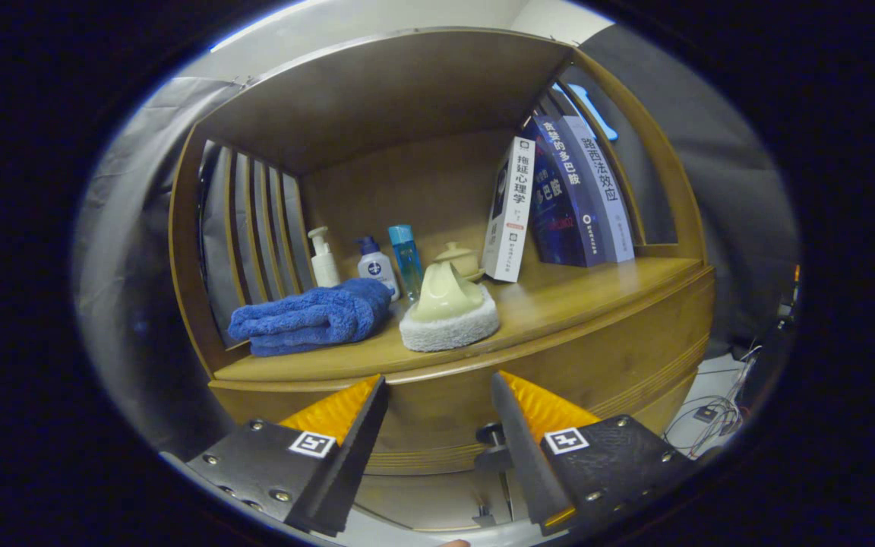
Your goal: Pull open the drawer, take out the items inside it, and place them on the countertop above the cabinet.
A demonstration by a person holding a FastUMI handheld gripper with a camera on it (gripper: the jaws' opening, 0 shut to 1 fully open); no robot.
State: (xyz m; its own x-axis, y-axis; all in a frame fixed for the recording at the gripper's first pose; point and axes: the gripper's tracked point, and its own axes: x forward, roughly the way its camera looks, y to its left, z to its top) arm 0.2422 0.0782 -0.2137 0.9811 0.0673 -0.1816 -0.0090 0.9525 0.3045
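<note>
Wooden drawer front (437,425) fills the lower middle, shut by the look of it, its dark knob (492,434) just beside one finger. The gripper (437,395) gapes wide, holding nothing. Blue towel (312,319) lies centre-left on the countertop (559,304).

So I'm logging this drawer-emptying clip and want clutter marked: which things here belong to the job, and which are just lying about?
Job:
- drawer, closed
- drawer knob, beside one finger
- countertop
- gripper, open, fingers ahead of the drawer front

Lying about:
- blue towel
- scrubbing pad
- pump bottles
- blue bottle
- lidded pot
- books
</note>
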